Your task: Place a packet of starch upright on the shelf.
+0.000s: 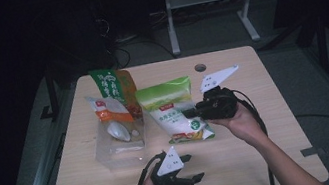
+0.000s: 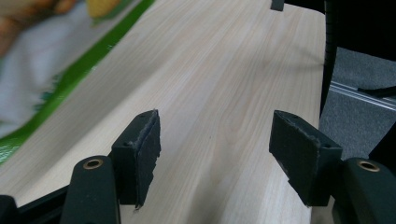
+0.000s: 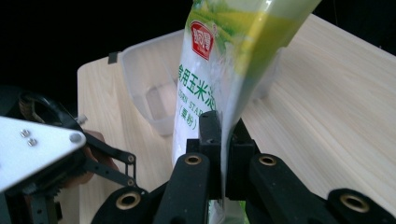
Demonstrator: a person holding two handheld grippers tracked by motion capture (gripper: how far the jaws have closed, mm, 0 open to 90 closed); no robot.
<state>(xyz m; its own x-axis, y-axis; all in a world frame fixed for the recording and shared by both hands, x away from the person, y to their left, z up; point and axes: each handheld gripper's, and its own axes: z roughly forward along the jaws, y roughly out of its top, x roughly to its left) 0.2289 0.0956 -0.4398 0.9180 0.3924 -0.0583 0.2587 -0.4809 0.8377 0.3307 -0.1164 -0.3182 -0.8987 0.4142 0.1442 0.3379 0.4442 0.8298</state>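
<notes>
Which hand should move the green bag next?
Right. Its tongs are already shut on the green bag. The left tongs are open, over bare table.

Green-and-white starch bag (image 1: 176, 113), seemingly yellow-tinged

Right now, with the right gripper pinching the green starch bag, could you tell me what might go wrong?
The right gripper pinches only a thin edge of the starch bag, so the bag may slip or tear if lifted. The bag lies close beside the clear plastic box and could bump it. The left gripper is open over bare table, giving no support.
</notes>
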